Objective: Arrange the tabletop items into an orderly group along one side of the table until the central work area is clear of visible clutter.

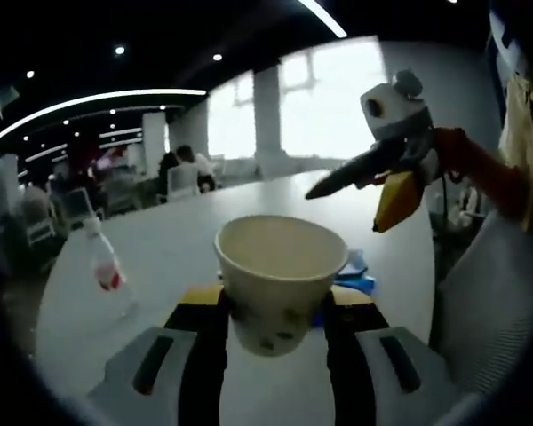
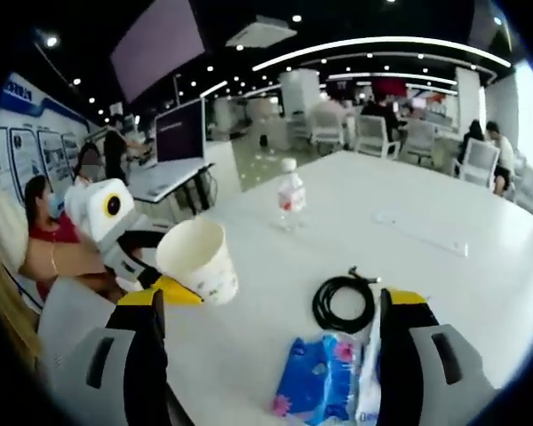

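Right gripper (image 2: 271, 355) is spread wide over the tissue pack (image 2: 324, 377), coiled black cable (image 2: 344, 303) just past it. Left gripper (image 2: 164, 280) grips a paper cup (image 2: 200, 259); water bottle (image 2: 290, 197) stands farther back on the white table (image 2: 444, 266).

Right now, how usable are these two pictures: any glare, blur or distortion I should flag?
Left gripper view: bright windows wash out behind the paper cup, soft overall. Right gripper view: evener light, fisheye bends the ceiling light strips; the tissue pack and coiled black cable are readable.
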`<move>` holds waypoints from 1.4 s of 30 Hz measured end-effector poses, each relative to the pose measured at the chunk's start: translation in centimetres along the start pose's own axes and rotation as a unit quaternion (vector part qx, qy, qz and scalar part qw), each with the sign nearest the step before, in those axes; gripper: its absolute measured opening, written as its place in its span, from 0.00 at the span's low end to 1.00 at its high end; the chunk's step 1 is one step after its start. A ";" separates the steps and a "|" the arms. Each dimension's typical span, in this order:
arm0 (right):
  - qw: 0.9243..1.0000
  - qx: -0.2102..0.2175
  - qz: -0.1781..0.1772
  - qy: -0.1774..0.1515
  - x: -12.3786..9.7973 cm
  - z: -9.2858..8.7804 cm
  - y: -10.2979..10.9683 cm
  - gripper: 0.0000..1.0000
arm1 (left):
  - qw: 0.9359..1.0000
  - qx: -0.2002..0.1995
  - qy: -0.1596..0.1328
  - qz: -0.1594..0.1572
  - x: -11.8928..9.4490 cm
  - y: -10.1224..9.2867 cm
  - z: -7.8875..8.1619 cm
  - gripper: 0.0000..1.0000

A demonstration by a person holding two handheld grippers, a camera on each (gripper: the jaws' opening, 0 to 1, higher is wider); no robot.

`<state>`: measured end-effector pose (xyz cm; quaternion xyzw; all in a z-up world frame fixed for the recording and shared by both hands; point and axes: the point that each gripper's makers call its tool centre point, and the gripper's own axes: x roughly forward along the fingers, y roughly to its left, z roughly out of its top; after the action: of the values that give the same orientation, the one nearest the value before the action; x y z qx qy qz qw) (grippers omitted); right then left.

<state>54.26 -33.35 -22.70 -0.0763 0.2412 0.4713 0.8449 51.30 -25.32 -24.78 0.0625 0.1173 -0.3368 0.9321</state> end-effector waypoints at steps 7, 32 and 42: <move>1.000 0.005 -0.009 0.002 -0.4 -1.1 -1.0 1.00 | 1.000 0.004 -0.007 0.019 0.1 1.0 0.6 0.40; 0.998 0.041 -0.015 0.041 -0.2 -5.8 -2.9 1.00 | 0.995 -0.017 -0.026 0.092 5.3 9.8 2.7 0.40; 0.998 0.048 -0.022 0.038 -0.2 -5.9 -3.7 0.99 | 0.990 -0.046 -0.021 0.129 8.4 14.1 1.9 0.40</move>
<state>55.24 -37.59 -28.14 -0.0586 0.2935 0.4375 0.8479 66.97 -20.11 -24.59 0.0269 0.1041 -0.2088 0.9720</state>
